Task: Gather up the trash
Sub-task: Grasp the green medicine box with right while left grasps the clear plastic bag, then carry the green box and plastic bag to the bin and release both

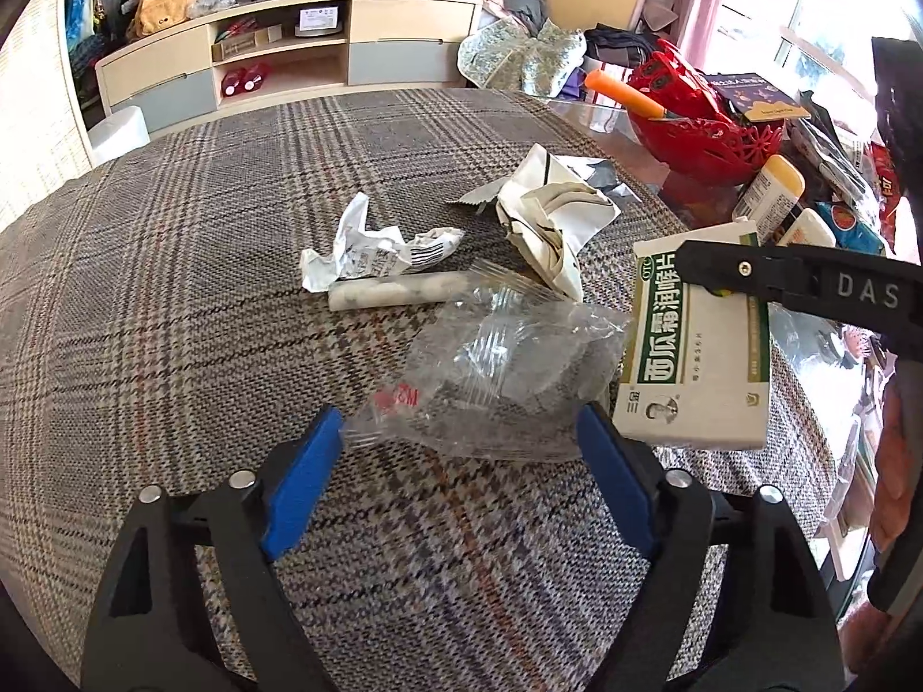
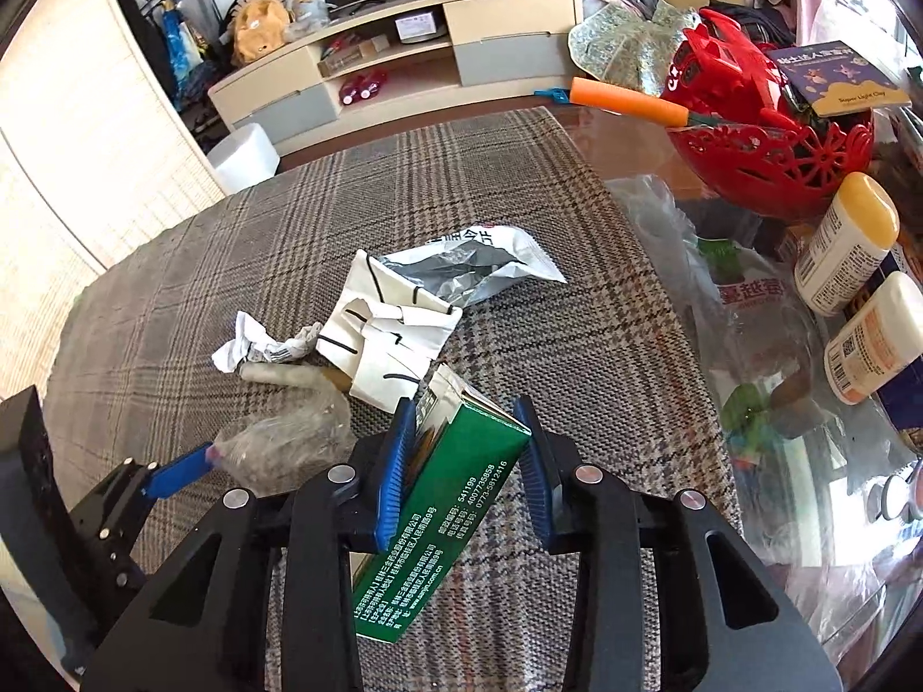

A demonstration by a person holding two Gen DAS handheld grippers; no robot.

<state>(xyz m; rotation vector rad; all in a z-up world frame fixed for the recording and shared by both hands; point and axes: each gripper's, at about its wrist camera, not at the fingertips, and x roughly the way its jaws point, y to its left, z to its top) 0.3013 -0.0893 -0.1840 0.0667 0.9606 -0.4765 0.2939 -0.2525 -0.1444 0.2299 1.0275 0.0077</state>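
On the plaid tablecloth (image 1: 173, 300) lies a clear plastic bag (image 1: 496, 369). My left gripper (image 1: 461, 421) is open, with its blue pads on either side of the bag's near edge. My right gripper (image 2: 464, 403) is shut on a green-and-white medicine box (image 2: 444, 507), which is tilted and held off the cloth. In the left wrist view the box (image 1: 692, 357) hangs at the right under one black finger (image 1: 727, 271). Beyond lie a crumpled receipt (image 1: 369, 248), a white tube (image 1: 398, 291), crumpled white packaging (image 1: 548, 219) and a silver foil pouch (image 2: 479, 265).
A red basket (image 2: 773, 155) with an orange foam stick (image 2: 629, 101) stands at the back right on the glass tabletop. Two bottles (image 2: 848, 242) and another plastic bag (image 2: 744, 311) lie to the right. A TV cabinet (image 1: 288, 52) stands behind the table.
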